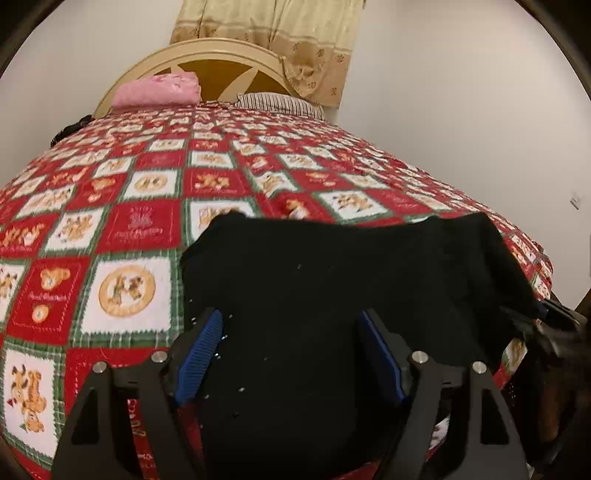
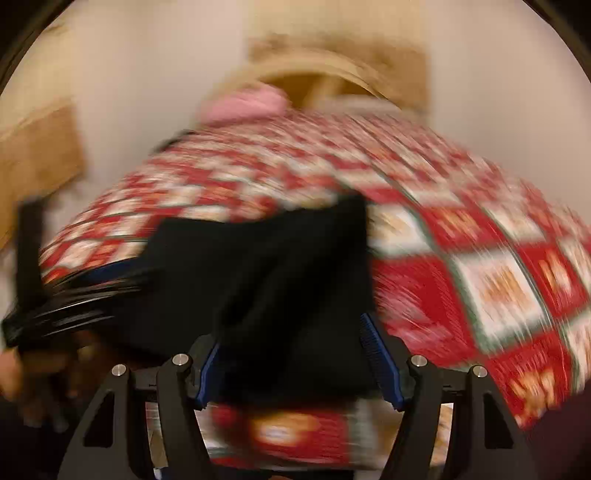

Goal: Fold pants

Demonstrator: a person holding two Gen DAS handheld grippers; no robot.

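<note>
Pants [image 1: 332,273]: black, matte, soft knit-looking cloth dotted with pale lint; lie in a broad folded slab near the foot end of the bed, far edge wavy and slightly raised. In the right wrist view the pants [image 2: 266,266] show a thick vertical fold ridge down the middle.

Left hand-held gripper [image 1: 291,354]: black angular arms with silver pivot pins; ribbed blue pads [image 1: 199,354] on the fingers. Jaws spread wide, one to each side over the black cloth, nothing clamped between them.

Right hand-held gripper [image 2: 295,354]: same build, blue ribbed pads [image 2: 380,365]. Jaws apart, with the near edge of the pants lying between them (contact with the pads cannot be told; this view is heavily motion-blurred).

Bedspread [image 1: 140,206]: quilted patchwork of red and white squares with green plaid borders, printed with tan teddy-bear motifs and round medallions; covers the bed under the pants.

Headboard [image 1: 207,55]: cream, arched, with spoke-like openwork over a brown panel.

Pink towel [image 1: 159,90]: fluffy, folded into a block, at the head end on the left.

Striped pillow [image 1: 280,103]: fine dark and pale stripes, beside the towel to the right.

Curtain [image 1: 273,33]: beige-gold, patterned, hanging behind the headboard.

Wall [image 1: 461,92]: plain, off-white.
</note>
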